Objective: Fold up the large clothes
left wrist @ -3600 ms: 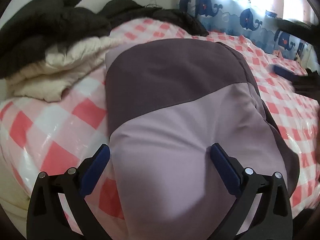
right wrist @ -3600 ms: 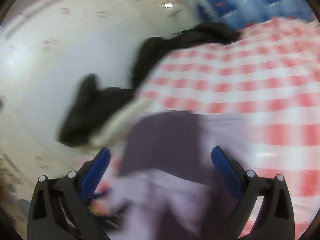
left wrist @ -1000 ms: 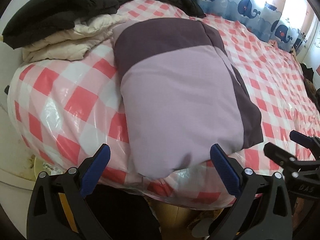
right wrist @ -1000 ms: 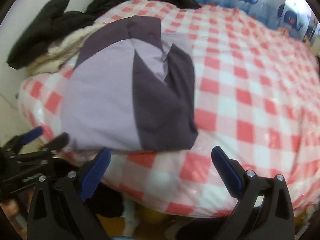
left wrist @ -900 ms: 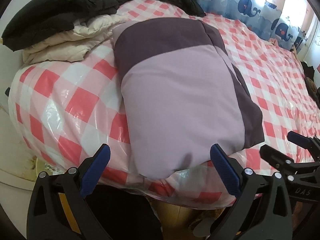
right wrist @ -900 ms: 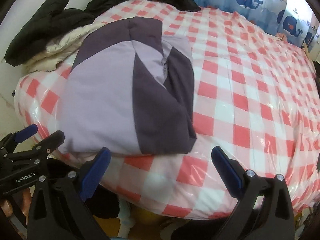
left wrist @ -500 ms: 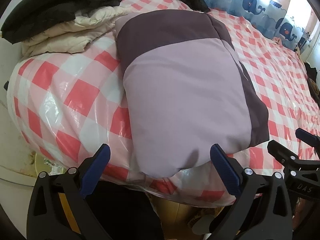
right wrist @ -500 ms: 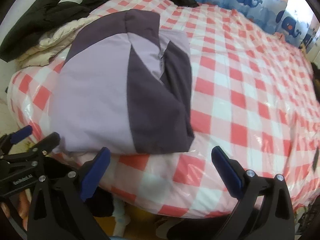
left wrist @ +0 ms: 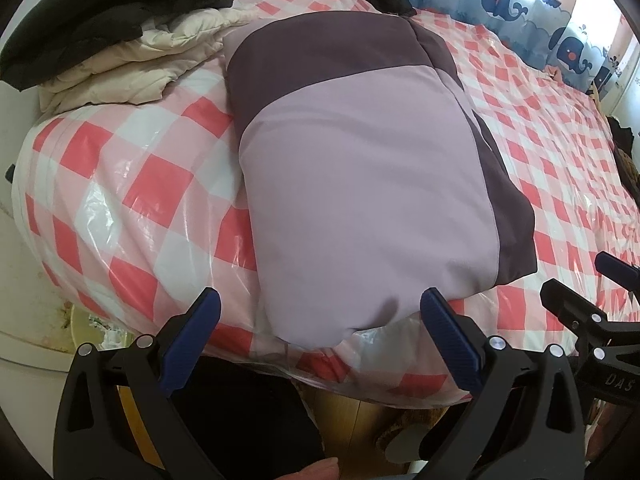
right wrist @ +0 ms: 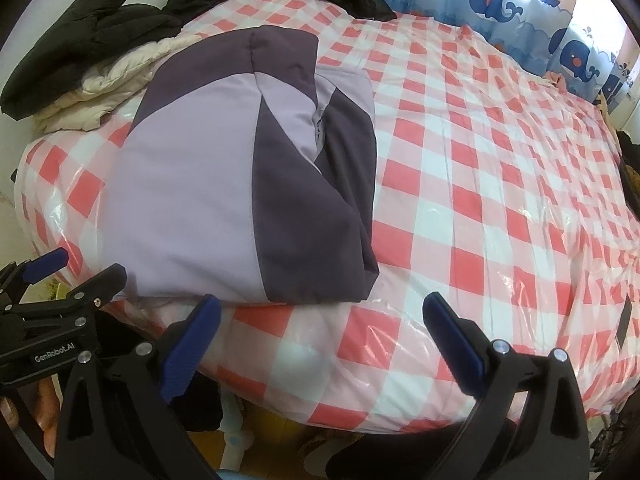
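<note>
lilac-and-purple jacket (left wrist: 360, 184), folded, flat on bed

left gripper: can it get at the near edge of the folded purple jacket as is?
Probably yes. The left gripper has its jaws open, and the folded purple jacket has its near edge right ahead, nothing between.

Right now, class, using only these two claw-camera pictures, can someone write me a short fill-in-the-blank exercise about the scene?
1. The folded jacket is light purple and dark ____.
2. The sheet under it is checked white and ____.
3. The left claw and the right claw are both ____, holding nothing.
4. The curtain is printed with blue ____.

Missing words: purple; red; open; whales
</note>
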Available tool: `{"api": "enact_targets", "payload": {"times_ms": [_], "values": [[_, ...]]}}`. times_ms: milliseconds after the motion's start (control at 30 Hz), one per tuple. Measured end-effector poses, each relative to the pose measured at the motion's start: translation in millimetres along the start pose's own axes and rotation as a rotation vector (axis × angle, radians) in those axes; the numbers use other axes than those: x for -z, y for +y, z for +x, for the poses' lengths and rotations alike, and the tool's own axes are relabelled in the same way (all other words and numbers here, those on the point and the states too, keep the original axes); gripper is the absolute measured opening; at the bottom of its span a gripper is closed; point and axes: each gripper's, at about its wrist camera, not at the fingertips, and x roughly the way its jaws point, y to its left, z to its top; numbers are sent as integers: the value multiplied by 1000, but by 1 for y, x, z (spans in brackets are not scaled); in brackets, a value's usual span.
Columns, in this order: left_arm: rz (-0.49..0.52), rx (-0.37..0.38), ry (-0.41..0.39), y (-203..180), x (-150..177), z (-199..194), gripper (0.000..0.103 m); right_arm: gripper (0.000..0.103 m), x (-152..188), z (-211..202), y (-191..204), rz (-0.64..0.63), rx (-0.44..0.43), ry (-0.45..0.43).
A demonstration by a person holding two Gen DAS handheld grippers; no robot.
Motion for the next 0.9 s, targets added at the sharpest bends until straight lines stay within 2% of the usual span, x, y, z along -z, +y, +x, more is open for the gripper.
{"api": "enact_targets", "payload": {"times_ms": [900], "values": [[-8,-5,6,4,0,4,96,97,2,9,9,-12,-40,27]]}}
